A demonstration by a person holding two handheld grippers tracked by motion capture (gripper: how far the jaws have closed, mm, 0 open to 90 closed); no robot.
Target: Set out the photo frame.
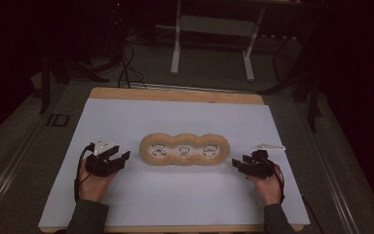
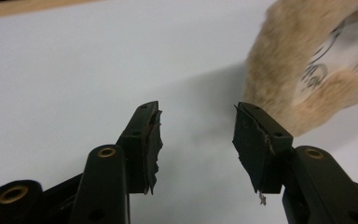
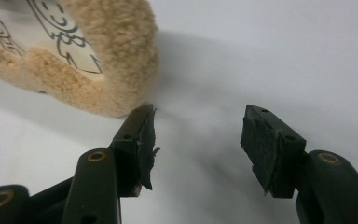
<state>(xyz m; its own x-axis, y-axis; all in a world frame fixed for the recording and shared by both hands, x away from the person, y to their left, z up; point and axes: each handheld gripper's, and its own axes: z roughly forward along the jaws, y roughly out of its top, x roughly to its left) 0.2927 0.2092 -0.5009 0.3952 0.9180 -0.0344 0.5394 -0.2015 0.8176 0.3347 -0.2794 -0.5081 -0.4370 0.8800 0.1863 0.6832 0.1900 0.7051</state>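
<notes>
The fuzzy tan tray point(image 1: 185, 137) lay between the left gripper point(image 1: 122, 158) and right gripper point(image 1: 237, 164), seemingly just clear of both, jaws spread wide, empty

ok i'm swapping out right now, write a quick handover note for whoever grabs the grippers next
Left gripper: open, holding nothing, resting on the white sheet just left of the fuzzy tan three-ring piece.
Right gripper: open, holding nothing, just right of the same piece.
The piece lies flat mid-table, long side running left to right, with a black line drawing inside each ring. Neither gripper touches it.
Done: both grippers are lined up at its two ends.
Left: nothing gripped yet; likely close in on each end and take hold of the fuzzy rim.
</notes>
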